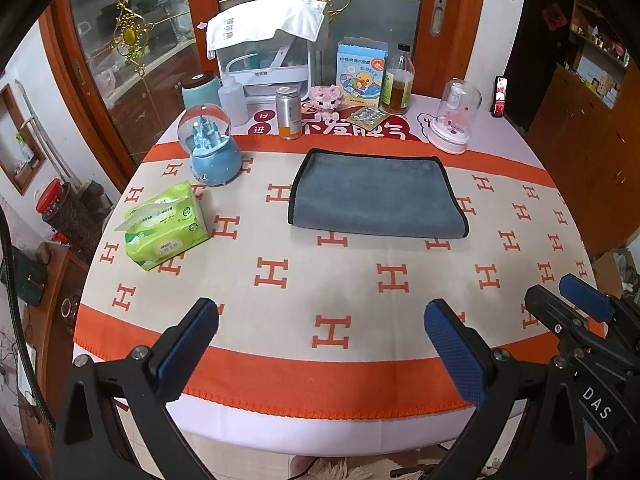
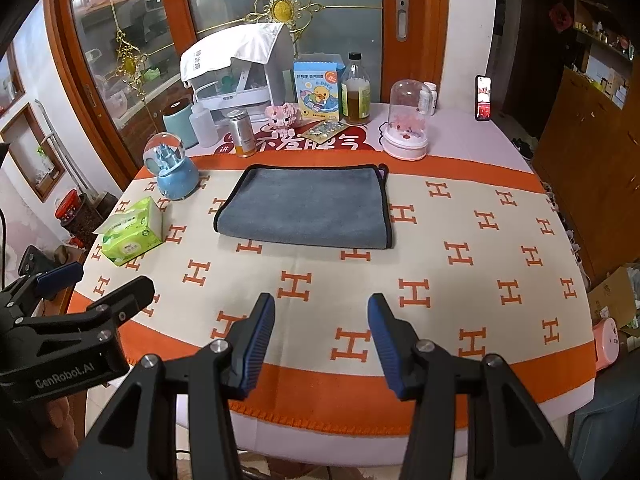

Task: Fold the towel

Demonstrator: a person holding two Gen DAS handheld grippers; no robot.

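Left wrist view: grey microfibre towel with black trim [image 1: 376, 194] lying flat, centre frame, on the orange-patterned table [image 1: 280, 372]; left claw [image 1: 320, 354] spread, empty, bottom. Right wrist view: towel [image 2: 306, 208] upper centre; right claw [image 2: 320, 346] spread, empty. Best to pinch both near corners evenly.

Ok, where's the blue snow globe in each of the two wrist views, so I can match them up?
Left wrist view: the snow globe stands left of centre in the upper half, left of the grey towel, behind the green tissue pack.
Right wrist view: the snow globe sits further left, at the table's left edge, again left of the towel.
Shared landmark: the green tissue pack, just in front of the globe in both.
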